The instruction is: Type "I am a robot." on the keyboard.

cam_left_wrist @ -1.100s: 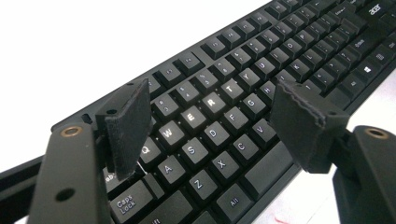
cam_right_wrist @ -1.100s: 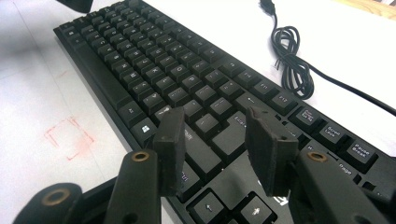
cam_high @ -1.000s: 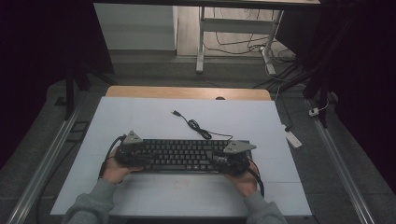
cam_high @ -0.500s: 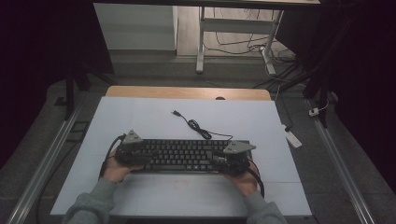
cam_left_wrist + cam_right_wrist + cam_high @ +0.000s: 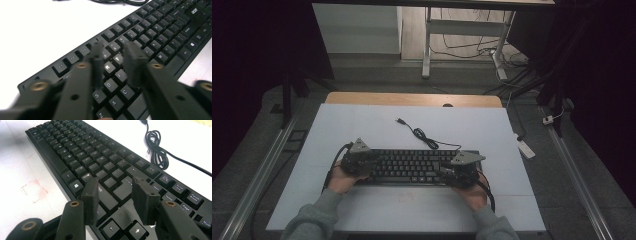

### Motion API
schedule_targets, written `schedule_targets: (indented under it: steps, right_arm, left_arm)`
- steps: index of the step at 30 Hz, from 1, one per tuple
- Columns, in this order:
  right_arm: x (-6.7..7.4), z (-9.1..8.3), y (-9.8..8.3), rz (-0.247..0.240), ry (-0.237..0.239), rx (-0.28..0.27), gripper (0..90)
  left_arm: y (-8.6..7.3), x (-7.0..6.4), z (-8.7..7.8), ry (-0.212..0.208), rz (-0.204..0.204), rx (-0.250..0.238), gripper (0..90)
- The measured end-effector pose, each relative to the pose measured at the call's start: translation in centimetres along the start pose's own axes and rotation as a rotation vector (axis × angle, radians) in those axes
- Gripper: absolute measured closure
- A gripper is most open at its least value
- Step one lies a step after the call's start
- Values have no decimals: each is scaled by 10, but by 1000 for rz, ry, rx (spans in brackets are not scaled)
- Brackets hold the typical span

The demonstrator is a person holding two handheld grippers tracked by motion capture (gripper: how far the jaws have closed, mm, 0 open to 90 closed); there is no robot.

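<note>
We keep both grippers low over the keyboard [image 5: 412, 166]: left gripper [image 5: 113, 62] jaws, just narrowed, bracket empty air above R/T; right gripper [image 5: 116, 195] half-open, empty; press squarely.

The high view looks down from above; both gripper views sit close over the shared keyboard [image 5: 412, 166].

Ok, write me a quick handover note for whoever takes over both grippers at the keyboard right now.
Left gripper: over the keyboard's left end, above the R and T keys; its jaws have just been closing, a gap remains, nothing between them.
Right gripper: part open over the right end near the arrow keys, holding nothing.
The keyboard lies flat on the white table; its cable lies loose behind it, unplugged.
Done: both grippers in place at the ends.
Left: not clear whether pressing keys or lifting is meant.
</note>
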State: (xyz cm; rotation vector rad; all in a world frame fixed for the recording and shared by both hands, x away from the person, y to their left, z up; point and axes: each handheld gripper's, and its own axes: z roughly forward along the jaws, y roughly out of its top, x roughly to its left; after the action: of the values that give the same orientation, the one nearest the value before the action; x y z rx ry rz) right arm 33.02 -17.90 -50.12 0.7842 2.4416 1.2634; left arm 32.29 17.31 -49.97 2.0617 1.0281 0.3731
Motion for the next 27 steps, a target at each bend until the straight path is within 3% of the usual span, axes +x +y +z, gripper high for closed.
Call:
schedule_targets:
  steps: [4, 16, 27]
  right_arm:
    - [0, 0, 0, 0, 0, 2, 574]
    - [0, 0, -1, -1, -3, 9, 574]
    - [-1, -1, -3, 3, -6, 2, 574]
  left_arm:
    - [1, -1, 7, -17, 19, 23, 889]
    - [4, -5, 30, -12, 37, 78, 891]
    - [5, -5, 38, -7, 35, 91, 890]
